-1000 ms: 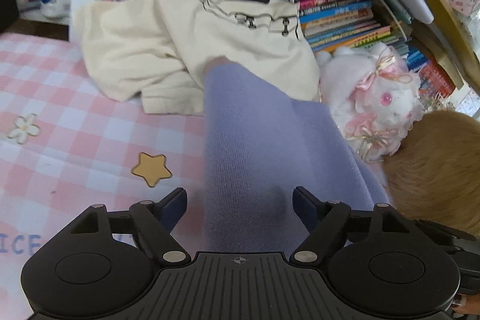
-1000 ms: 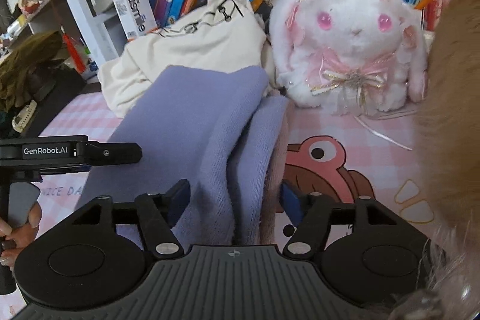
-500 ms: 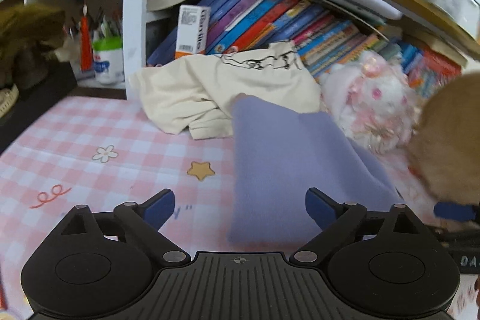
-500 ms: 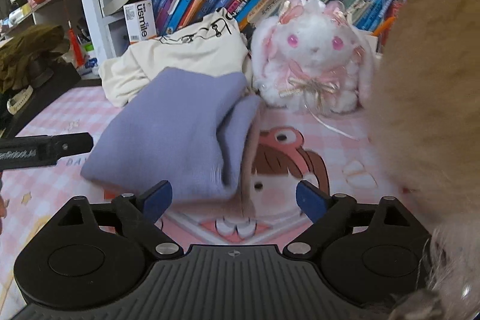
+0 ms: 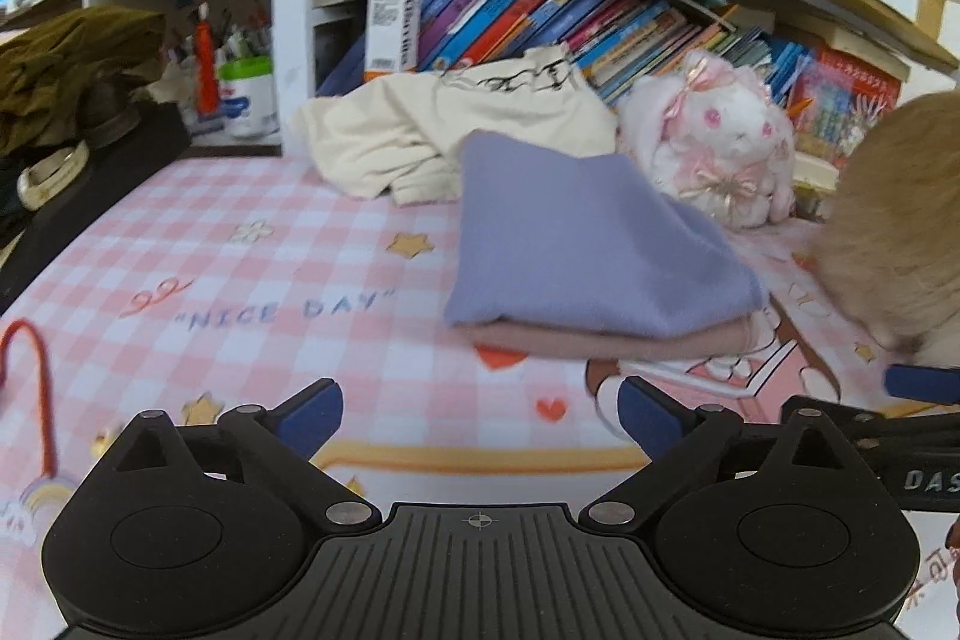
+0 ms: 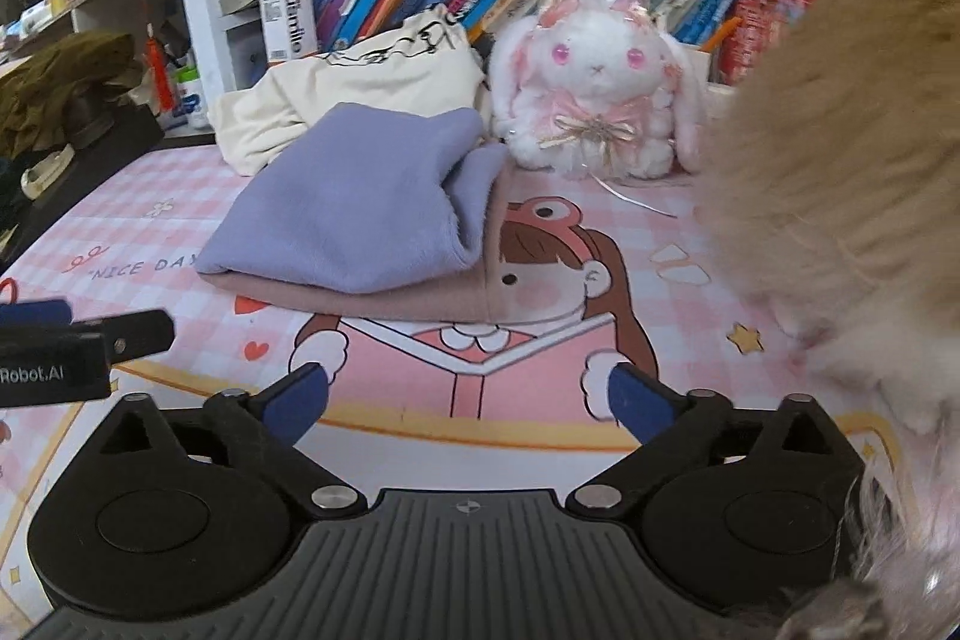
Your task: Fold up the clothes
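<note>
I see: folded purple garment [image 6: 354, 208] lying atop a pink one [image 6: 414, 301], mid-mat, before the cream garment [image 5: 432, 130]. My left gripper [image 5: 480, 412] spread, empty; right gripper [image 6: 468, 400] opening wider, nothing between.

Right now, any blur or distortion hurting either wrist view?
Left wrist: motion blur softens the purple garment and tan fur; fisheye bows the shelf. Right wrist: sharper on the garment, but blurred fur blocks the right side.
</note>
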The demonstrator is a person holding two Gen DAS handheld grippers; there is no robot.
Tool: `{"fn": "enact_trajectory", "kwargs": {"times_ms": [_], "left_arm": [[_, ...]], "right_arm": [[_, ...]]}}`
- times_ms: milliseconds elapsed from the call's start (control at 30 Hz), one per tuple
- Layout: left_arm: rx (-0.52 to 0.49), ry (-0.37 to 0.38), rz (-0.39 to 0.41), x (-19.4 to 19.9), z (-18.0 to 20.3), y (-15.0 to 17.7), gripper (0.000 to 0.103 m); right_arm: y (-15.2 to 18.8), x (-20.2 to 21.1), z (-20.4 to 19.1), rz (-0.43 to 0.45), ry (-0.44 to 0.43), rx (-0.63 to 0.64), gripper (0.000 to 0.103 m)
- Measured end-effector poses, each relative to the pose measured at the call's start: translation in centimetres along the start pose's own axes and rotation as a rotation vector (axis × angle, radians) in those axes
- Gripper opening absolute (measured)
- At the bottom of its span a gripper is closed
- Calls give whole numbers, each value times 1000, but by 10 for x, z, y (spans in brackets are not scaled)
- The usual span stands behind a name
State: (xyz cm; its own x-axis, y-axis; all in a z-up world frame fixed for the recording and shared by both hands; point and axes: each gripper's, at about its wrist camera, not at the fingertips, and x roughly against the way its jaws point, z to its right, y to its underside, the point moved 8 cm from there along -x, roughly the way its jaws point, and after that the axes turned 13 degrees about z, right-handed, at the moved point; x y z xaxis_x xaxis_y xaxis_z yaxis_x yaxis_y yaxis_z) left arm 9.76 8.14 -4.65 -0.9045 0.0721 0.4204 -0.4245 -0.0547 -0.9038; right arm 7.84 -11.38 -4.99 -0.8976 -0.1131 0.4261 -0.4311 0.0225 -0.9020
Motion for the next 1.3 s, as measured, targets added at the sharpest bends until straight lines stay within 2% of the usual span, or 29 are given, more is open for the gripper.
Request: {"fn": "enact_trajectory", "kwargs": {"times_ms": [167,400,733,1300], "left_arm": [[42,-28,4,13,-6,10,103],[19,-13,-9,17,-6,16,103],[-8,2,-2,22,-3,18,103],[12,6,-16,23,-9,20,103]], "right_arm": [[10,9,0,-11,31,-11,103],[23,16,-7,-34,22,-7,103],[23,20,-12,-25,28,1,103],[27,24,-16,-35,39,0,103]]}}
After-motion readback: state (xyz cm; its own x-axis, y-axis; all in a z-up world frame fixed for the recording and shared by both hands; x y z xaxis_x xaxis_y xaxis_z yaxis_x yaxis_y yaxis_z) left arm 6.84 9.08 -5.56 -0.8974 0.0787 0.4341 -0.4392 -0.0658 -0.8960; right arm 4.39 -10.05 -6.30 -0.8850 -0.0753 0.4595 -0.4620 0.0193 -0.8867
